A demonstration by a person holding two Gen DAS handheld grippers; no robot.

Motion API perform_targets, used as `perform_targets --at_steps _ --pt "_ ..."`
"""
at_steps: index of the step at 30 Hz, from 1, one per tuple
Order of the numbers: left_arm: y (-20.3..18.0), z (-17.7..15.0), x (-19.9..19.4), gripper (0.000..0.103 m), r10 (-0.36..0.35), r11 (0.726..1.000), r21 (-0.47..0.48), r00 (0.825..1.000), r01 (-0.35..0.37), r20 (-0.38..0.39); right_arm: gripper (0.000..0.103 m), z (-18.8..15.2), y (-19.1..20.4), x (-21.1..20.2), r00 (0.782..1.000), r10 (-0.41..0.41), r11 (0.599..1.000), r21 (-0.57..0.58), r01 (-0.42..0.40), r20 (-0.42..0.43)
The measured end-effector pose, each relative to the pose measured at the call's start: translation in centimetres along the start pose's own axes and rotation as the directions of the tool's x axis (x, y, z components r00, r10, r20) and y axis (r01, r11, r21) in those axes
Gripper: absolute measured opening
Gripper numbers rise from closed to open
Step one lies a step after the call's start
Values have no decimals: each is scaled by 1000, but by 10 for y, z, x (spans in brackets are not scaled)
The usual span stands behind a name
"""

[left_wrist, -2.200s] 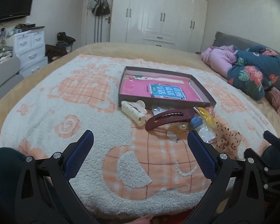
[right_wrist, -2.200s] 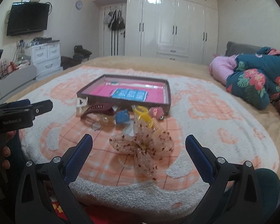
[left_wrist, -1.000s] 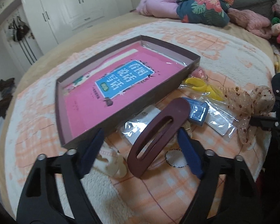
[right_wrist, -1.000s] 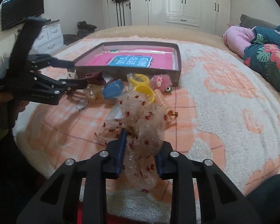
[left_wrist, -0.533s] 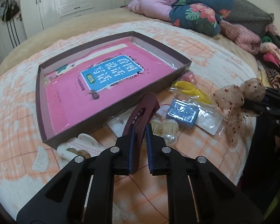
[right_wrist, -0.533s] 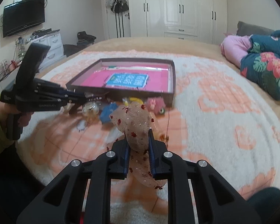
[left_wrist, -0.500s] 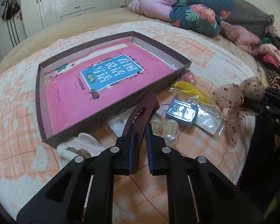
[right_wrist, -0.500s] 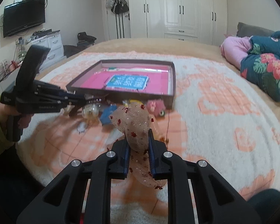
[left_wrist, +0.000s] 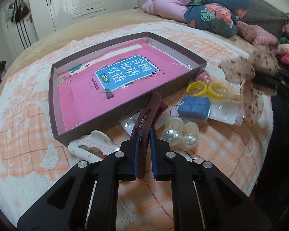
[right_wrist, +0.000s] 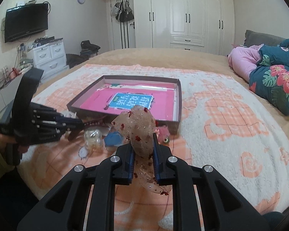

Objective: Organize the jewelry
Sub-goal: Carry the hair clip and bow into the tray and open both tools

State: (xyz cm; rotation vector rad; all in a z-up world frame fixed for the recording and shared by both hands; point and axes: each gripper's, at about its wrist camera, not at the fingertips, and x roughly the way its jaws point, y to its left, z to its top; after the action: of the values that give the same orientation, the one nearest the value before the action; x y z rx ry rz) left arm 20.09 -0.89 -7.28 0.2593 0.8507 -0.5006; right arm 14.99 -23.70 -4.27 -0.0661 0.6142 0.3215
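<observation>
My left gripper (left_wrist: 143, 134) is shut on a dark maroon hair clip (left_wrist: 151, 107), held just above the blanket in front of the brown tray (left_wrist: 54, 104) with a pink book (left_wrist: 117, 77) in it. My right gripper (right_wrist: 143, 140) is shut on a sheer spotted bow (right_wrist: 138, 127), lifted off the bed; the bow also shows at the right of the left wrist view (left_wrist: 248, 71). The tray (right_wrist: 180, 98) lies ahead of the right gripper. The left gripper also shows in the right wrist view (right_wrist: 75, 124).
Loose pieces lie by the tray's front wall: a cream hair claw (left_wrist: 92, 146), pearl bobbles (left_wrist: 179, 132), a blue box (left_wrist: 194, 105), yellow rings (left_wrist: 206, 90), clear bags (left_wrist: 225, 113), a pink fluffy tie (right_wrist: 163, 132). Bedding is piled at the right (right_wrist: 275, 79).
Both grippers closed on their items about a second ago. Since half a second ago the right gripper has raised the bow a little; the left holds the clip about where it was.
</observation>
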Motion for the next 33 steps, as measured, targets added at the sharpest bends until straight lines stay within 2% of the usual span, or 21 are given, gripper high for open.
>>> perform_targets --at_steps 9,16,22,27,33 --pt "-3 3 -8 4 21 1000 0 999 -21 48 15 26 -1 1 998 18 1000 17 -19 65" --pt "7 13 -27 0 24 997 -74 994 -16 111 15 48 -8 1 993 21 999 26 -24 119" --pt "13 15 -28 0 19 995 -102 993 -7 118 15 59 -15 10 992 15 999 46 -21 129" --pt "20 19 -36 0 -7 990 -136 989 27 148 15 63 -18 14 991 11 998 54 -19 133" --pt "35 36 -54 0 24 985 -171 979 11 201 15 71 -20 20 990 14 998 57 -23 139"
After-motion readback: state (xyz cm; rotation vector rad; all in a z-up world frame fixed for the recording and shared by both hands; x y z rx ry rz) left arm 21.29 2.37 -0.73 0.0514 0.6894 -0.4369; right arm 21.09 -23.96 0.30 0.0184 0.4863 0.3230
